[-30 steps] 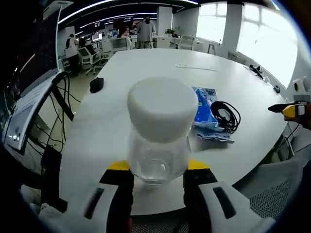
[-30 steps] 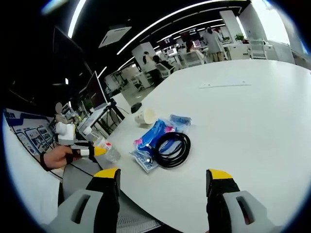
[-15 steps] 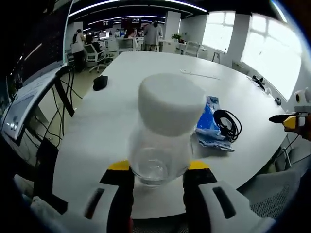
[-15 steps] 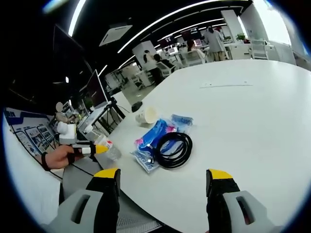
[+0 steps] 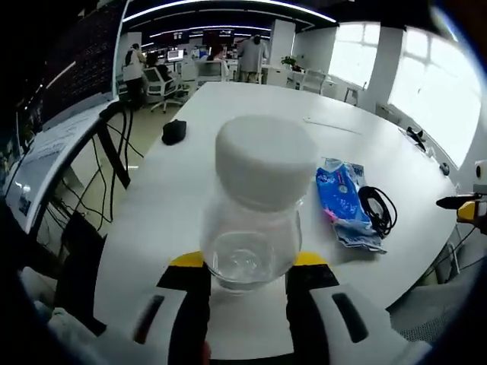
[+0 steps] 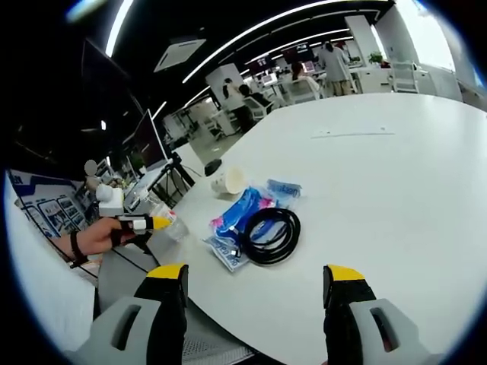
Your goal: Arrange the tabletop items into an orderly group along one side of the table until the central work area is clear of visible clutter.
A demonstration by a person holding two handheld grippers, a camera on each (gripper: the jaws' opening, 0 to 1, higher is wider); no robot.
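A clear bottle with a wide white cap is clamped between the yellow-tipped jaws of my left gripper, held above the near edge of the white table. In the right gripper view the same bottle is small at the far left, in the left gripper with a hand behind it. A blue packet and a coiled black cable lie to the right of the bottle. My right gripper is open over the table edge, near the packet and cable.
A white paper cup lies on its side beyond the packet, with a black mouse-like object further back, also visible in the left gripper view. A thin strip lies far out on the table. Office desks and people fill the background.
My left gripper has risen a little and swung left with the bottle, so the packet and cable now sit further right in its view. The right gripper has stayed still.
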